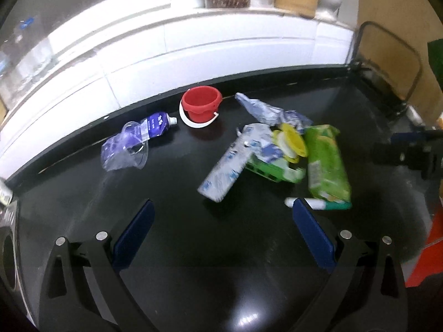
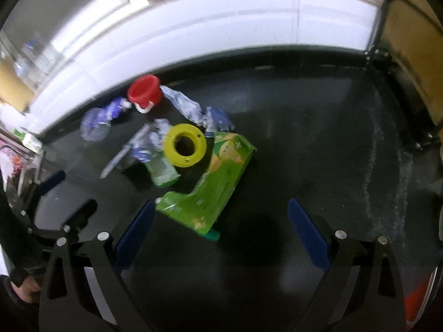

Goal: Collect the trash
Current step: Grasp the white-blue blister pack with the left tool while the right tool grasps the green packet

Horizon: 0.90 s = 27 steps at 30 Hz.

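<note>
Trash lies in a loose cluster on the dark surface (image 1: pixel 193 249) near the white tiled wall: a green packet (image 1: pixel 328 163), a yellow ring-shaped lid (image 1: pixel 292 139), a blue-and-white carton (image 1: pixel 229 163) lying flat, a small green box (image 1: pixel 277 170) partly under the carton, a crumpled blue-and-white wrapper (image 1: pixel 265 110), and a white-and-green marker (image 1: pixel 315 204) touching the near end of the packet. Well to the left of the cluster sits a crushed clear cup (image 1: pixel 124 149) with a purple pouch (image 1: pixel 155 127) resting against it. A red bucket (image 1: pixel 201 104) with a white handle stands upright between the cup and the wrapper, close to the wall. The left tool (image 1: pixel 223 211) hovers above the surface short of the carton, its blue fingers spread wide and holding nothing. The right tool (image 2: pixel 221 213) likewise stands wide open and empty, with the near end of the green packet just ahead of its left finger. Both views are blurred, so print on the packaging cannot be read.
</note>
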Available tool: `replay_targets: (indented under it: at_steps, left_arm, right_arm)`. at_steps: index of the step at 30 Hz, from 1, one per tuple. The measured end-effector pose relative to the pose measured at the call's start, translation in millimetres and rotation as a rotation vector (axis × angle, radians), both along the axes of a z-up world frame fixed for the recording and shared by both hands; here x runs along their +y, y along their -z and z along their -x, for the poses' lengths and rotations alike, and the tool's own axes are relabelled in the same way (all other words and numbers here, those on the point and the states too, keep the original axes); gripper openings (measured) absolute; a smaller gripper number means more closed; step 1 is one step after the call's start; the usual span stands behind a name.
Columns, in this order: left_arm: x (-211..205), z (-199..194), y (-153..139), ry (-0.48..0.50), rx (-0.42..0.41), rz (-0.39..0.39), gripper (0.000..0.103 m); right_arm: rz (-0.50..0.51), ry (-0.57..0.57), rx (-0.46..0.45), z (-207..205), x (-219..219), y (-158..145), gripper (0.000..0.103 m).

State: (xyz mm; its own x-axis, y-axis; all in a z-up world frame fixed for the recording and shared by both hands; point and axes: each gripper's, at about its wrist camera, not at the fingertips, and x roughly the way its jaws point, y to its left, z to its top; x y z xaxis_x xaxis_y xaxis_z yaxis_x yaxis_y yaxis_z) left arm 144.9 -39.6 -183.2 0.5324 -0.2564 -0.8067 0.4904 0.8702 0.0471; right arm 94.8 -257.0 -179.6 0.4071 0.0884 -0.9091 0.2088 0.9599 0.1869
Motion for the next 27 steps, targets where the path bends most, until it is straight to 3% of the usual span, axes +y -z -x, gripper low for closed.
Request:
replay_targets:
  at_steps: [6, 11, 13, 15, 17, 19, 21, 22, 27]
  left_arm:
    - [-12, -41, 33, 0.072, 0.032, -0.034, 0.096]
    - [-19, -66, 58, 0.125, 0.072, -0.039, 0.093]
    - [-22, -72, 64, 0.145, 0.080, -0.037, 0.087]
    - [-25, -78, 70, 0.166, 0.092, -0.041, 0.073]
    - [-28, -80, 73, 0.179, 0.098, -0.032, 0.062]
    - [-30, -80, 72, 0.186, 0.088, -0.032, 0.038]
    - [-32, -78, 68, 0.180, 0.092, -0.034, 0.024]
    - [-32, -78, 67, 0.173, 0.089, -0.034, 0.020]
    - [-27, -67, 47, 0.135, 0.084, -0.006, 0.019]
  right_arm:
    - [-0.018, -0.001, 0.066, -36, -1, 41, 0.093]
    - [-0.059, 0.022, 0.136, -55, -5, 68, 0.083]
    - [-0.076, 0.028, 0.154, -60, -5, 76, 0.077]
    - [-0.060, 0.015, 0.141, -64, -2, 77, 0.072]
    - [-0.049, 0.005, 0.138, -66, 1, 76, 0.052]
    - [-0.060, 0.000, 0.140, -67, 2, 77, 0.045]
    - [-0.072, -0.007, 0.135, -69, 5, 75, 0.040]
    - [-0.059, -0.008, 0.125, -68, 6, 72, 0.037]
    - [-0.027, -0.024, 0.087, -66, 10, 55, 0.033]
